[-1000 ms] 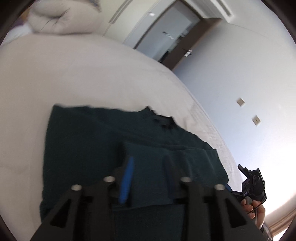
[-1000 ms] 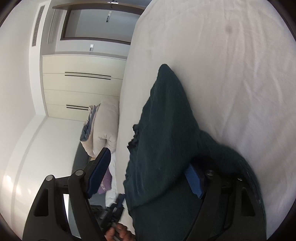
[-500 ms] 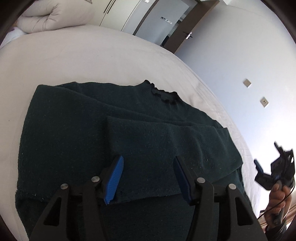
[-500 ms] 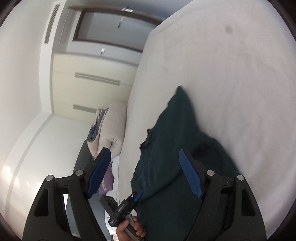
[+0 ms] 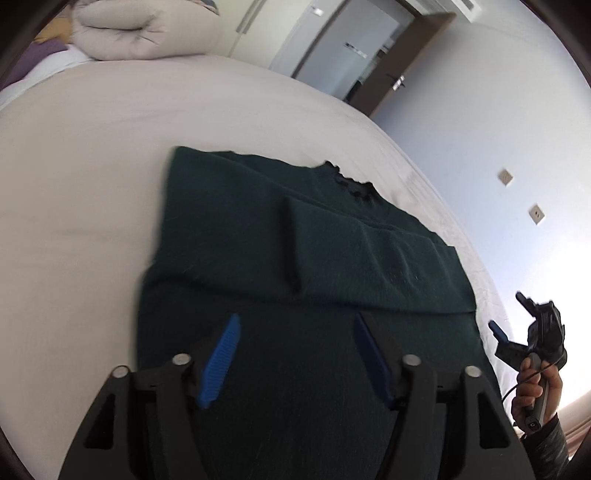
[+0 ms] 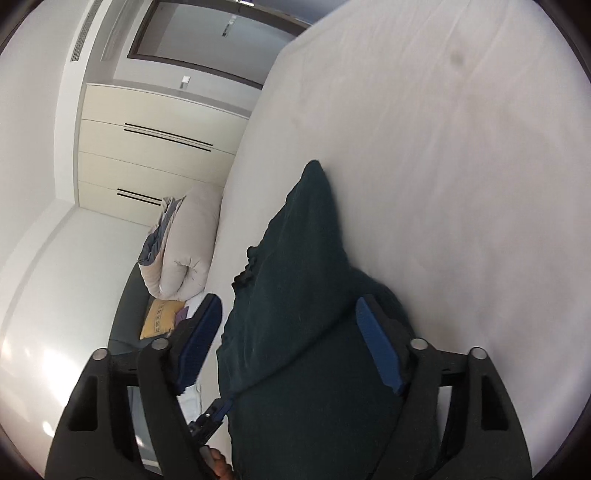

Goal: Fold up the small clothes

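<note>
Left wrist view, nearest first: the left gripper [image 5: 295, 354] hangs over the lower part of the sweater [image 5: 258, 240], its jaws opening, blue pads apart with only flat knit beneath them and nothing pinched. The sweater lies spread on the bed [image 5: 74, 166], one sleeve [image 5: 369, 254] folded across its chest and the frilled collar toward the far edge. At the right edge a hand [image 5: 535, 387] holds the right gripper [image 5: 517, 325] off the bed's side. Beyond, a rolled duvet [image 5: 144, 33] sits at the bed's far end, with a door [image 5: 388, 66] behind and two wall sockets [image 5: 521, 195] on the right. Right wrist view: the right gripper's [image 6: 288, 347] jaws stand wide apart, gripping nothing, the sweater [image 6: 303, 295] below them. The duvet [image 6: 184, 251] and a yellow cushion [image 6: 159, 317] lie left, drawers [image 6: 147, 147] farther back.
</note>
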{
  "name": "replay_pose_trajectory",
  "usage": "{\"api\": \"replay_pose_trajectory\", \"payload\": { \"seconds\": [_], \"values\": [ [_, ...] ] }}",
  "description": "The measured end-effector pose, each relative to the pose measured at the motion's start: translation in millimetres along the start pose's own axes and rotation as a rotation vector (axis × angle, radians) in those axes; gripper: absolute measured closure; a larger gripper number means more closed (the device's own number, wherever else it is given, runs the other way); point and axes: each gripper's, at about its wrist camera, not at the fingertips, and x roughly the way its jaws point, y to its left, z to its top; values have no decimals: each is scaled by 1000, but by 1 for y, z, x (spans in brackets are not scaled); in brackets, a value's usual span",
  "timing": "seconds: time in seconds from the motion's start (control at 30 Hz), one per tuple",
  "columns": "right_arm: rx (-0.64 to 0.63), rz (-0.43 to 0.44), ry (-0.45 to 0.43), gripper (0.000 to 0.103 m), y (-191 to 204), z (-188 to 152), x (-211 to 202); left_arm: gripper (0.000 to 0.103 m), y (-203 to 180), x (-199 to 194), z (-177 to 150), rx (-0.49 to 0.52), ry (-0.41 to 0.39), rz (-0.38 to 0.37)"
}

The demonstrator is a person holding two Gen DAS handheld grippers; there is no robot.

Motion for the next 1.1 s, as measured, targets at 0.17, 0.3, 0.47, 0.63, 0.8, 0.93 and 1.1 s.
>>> {"api": "replay_pose_trajectory", "payload": {
  "seconds": [0.17,0.3,0.47,0.63,0.8,0.93,1.1],
  "values": [
    [-149,-83,24,27,14,-44,-65,11,13,-78,-54,-17,-62,35],
    [-292,-181,62,27,27,-90,-98,11,19,-100,-99,-28,14,46],
    [-375,-283,144,27,20,-133,-131,11,28,-118,-143,-82,72,32],
    [-323,-322,206,27,-5,-151,-156,11,27,-127,-166,-86,99,29],
    [-218,-336,287,27,-36,-160,-163,11,26,-127,-169,-98,128,10],
    [-133,-288,328,27,-54,-161,-167,12,24,-124,-169,-76,159,-6],
    [-115,-259,352,27,-57,-162,-168,21,21,-121,-170,-53,203,-32]
  ]
}}
